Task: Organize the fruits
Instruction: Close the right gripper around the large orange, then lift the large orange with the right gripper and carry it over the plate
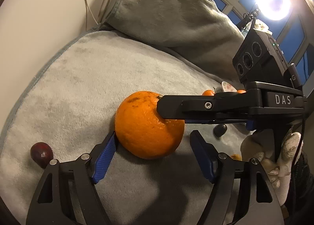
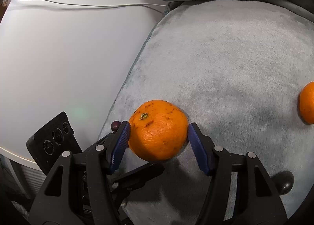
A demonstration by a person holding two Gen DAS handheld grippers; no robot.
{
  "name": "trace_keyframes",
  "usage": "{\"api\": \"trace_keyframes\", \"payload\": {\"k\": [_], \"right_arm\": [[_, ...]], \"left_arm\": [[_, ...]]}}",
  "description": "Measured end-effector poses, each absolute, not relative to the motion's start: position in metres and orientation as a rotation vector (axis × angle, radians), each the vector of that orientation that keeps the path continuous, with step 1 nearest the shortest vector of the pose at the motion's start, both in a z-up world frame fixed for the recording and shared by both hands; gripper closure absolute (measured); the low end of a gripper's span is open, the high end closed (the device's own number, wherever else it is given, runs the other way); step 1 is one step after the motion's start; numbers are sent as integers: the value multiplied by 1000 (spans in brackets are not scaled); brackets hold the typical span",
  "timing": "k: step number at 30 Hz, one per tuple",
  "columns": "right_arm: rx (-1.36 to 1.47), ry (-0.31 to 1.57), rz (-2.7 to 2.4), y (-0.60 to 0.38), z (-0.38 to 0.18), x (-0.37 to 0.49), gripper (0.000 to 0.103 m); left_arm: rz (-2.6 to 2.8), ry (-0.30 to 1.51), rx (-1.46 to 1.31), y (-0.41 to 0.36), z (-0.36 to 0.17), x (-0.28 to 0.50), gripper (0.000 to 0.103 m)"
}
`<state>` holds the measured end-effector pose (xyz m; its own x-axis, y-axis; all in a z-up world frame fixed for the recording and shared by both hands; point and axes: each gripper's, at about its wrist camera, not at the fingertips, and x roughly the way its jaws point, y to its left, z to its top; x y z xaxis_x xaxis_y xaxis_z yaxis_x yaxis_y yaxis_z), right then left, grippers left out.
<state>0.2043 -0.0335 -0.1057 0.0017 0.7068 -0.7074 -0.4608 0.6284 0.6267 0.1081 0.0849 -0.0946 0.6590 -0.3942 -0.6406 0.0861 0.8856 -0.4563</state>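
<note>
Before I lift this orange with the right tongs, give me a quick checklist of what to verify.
1. Orange sits between the right tongs: ok.
2. Both right pads pressing on the peel: cannot tell; they sit at its sides.
3. Left tongs clear of the orange: not ok; one left pad touches it.
4. Orange resting on the grey blanket, not lifted: ok.
5. Dark small fruit outside the grip: ok.
6. Second orange well away: ok.
</note>
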Motion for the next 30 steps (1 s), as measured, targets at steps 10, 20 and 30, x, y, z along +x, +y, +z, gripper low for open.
{"api": "trace_keyframes", "payload": {"k": [10,20,30], "right_arm": [[217,1243,958,-37,-100,197,40],[265,1248,1006,-49,-96,199,40],[279,1212,1002,-68,-80,197,40]], "left_arm": [[-256,778,-368,80,-87,107,30],[-242,757,-328,70,-82,106,32],[-251,725,-289,54,-66,108,32]]}}
